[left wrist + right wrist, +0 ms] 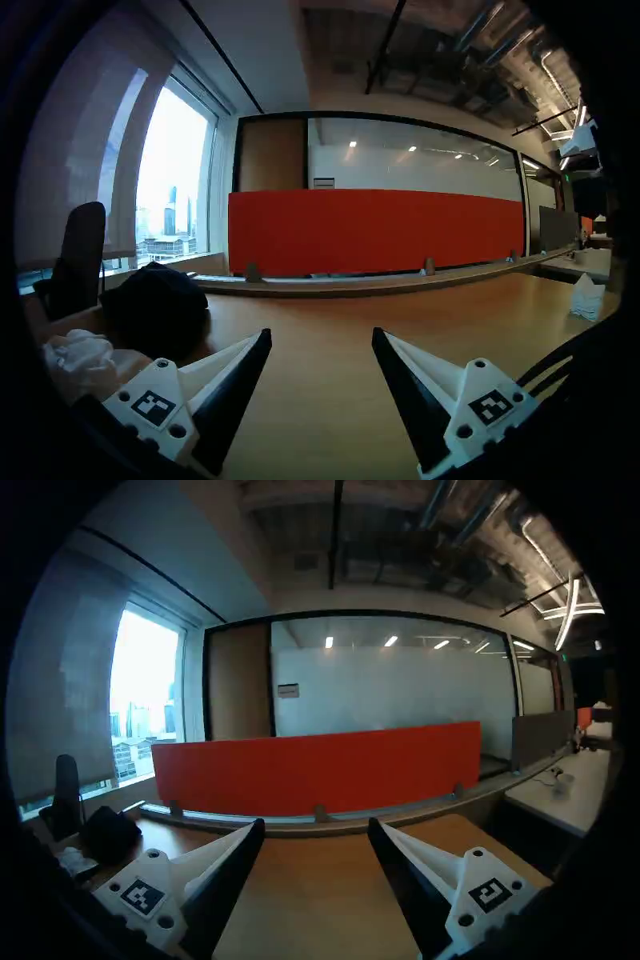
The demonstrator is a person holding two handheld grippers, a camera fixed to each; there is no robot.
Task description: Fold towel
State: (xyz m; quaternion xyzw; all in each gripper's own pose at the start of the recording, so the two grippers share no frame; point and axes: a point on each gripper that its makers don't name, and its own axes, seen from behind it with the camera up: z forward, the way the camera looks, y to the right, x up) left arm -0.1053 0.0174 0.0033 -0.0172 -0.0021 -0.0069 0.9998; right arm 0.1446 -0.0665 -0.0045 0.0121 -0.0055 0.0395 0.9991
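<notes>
My left gripper (322, 334) is open above the bare wooden desk (320, 376), nothing between its fingers. A crumpled white cloth (76, 362) lies at the left beside a dark bundle (156, 308). Another white crumpled piece (588, 298) sits at the desk's far right. My right gripper (316, 824) is open too, level over the same wooden desk (320, 896), with nothing in it. The white cloth (76, 862) and dark bundle (108, 832) show small at the left in the right gripper view.
An orange divider panel (376, 230) runs along the desk's far edge, also as orange panel (320, 768). A dark office chair (76, 260) stands by the window at left. A white side desk (560, 788) with a cup lies to the right.
</notes>
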